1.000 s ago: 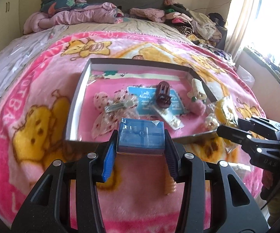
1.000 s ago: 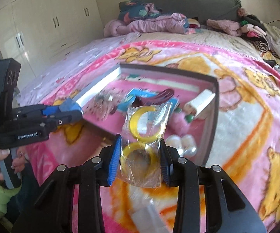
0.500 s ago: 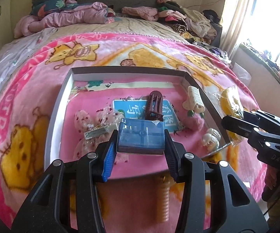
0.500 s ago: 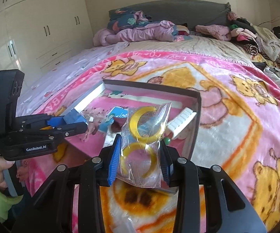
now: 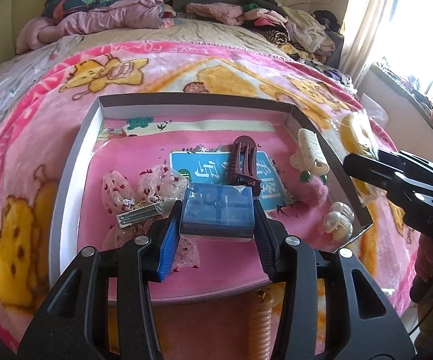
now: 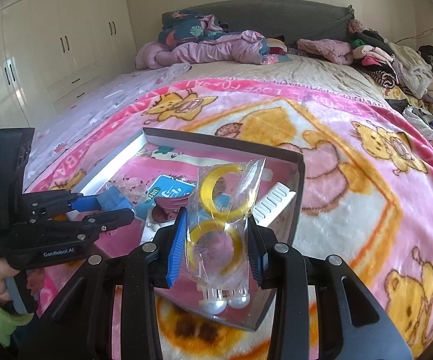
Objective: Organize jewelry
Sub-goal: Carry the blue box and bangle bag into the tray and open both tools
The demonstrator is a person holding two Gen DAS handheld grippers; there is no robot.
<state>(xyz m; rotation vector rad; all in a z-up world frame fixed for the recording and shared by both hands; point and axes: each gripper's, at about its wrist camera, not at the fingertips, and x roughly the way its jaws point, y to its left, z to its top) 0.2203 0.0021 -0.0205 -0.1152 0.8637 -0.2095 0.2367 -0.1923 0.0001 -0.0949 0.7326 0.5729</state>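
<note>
Two grippers, both loaded, both hanging over the shallow tray (image 5: 66,192) that sits on the pink cartoon blanket (image 5: 21,156). Going left to right: the left gripper (image 5: 216,219) has its jaws closed snugly on a small blue box (image 5: 216,210), held flat above the tray's near half, probably so it can be set down level among the stuff already in there, a sheer spotted bow clip (image 5: 144,192), a maroon claw clip (image 5: 243,159), a cream claw clip (image 5: 309,150) and a pearly one (image 5: 338,220). Then the right gripper (image 6: 216,240) pinches a clear bag of yellow hoops (image 6: 224,210) by its sides (bag standing upright, so nothing slides out, I guess), hovering over the tray's right-hand corner. My read: both items are about to be dropped in the tray.
</note>
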